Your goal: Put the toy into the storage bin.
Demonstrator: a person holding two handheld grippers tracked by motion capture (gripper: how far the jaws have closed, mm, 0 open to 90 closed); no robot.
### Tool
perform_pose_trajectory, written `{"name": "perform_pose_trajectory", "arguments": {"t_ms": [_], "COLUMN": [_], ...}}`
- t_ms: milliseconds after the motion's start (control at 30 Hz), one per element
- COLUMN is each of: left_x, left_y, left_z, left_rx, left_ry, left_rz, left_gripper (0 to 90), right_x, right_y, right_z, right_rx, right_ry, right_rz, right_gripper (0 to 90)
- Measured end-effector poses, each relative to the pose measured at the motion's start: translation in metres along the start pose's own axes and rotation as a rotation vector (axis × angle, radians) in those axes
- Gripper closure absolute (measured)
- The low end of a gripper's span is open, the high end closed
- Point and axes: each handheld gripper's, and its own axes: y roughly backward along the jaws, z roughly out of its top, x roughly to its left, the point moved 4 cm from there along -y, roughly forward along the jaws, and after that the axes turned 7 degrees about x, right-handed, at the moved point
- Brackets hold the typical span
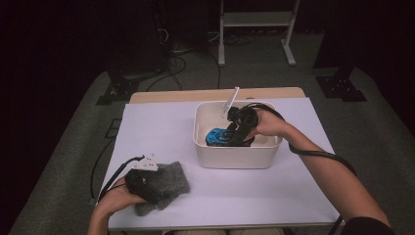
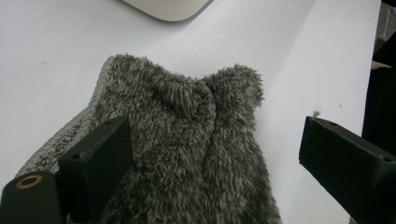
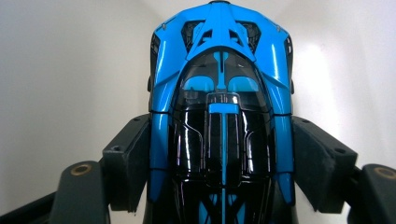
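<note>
A dark room surrounded a white-topped table (image 1: 254, 196), with grey carpet and stand legs beyond its far edge. A cream plastic bin (image 1: 235, 155) sat on the table toward the far right corner. Inside the bin lay a blue and black toy car (image 1: 218, 136), and the right tongs (image 1: 234, 138) reached down into the bin from the right hand (image 1: 268, 123). In the right gripper view the toy car (image 3: 222, 112) sat lengthwise between the two black jaws, its blue flanks touching the inner faces of both, so the right tongs were clamped on its sides, with the bin's pale wall behind it.

Near the front left corner of the table, a fuzzy grey cloth (image 1: 169, 183) lay flat. The left tongs (image 1: 156, 192) rested over it, held by the left hand (image 1: 117, 198). In the left gripper view the jaws stood wide apart: one was over the fuzzy grey cloth (image 2: 187, 154), the other hung over bare table beside it, gripping nothing. The rim of the cream plastic bin (image 2: 168, 8) showed at the top of that view.
</note>
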Motion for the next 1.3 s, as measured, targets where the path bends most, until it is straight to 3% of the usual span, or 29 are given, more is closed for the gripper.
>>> {"name": "perform_pose_trajectory", "arguments": {"t_ms": [300, 1300], "left_x": [0.0, -0.001], "left_y": [0.0, 0.001], "left_z": [0.0, 0.0], "left_rx": [-0.005, -0.001], "left_ry": [0.001, -0.006], "left_rz": [-0.001, -0.006], "left_gripper": [9.2, 8.7], "right_x": [-0.001, -0.004], "right_y": [-0.008, -0.022], "right_z": [0.001, 0.004], "right_rx": [0.005, 0.05], "right_ry": [-0.017, -0.005], "right_rz": [0.017, 0.041], "right_gripper": [27.0, 27.0]}}
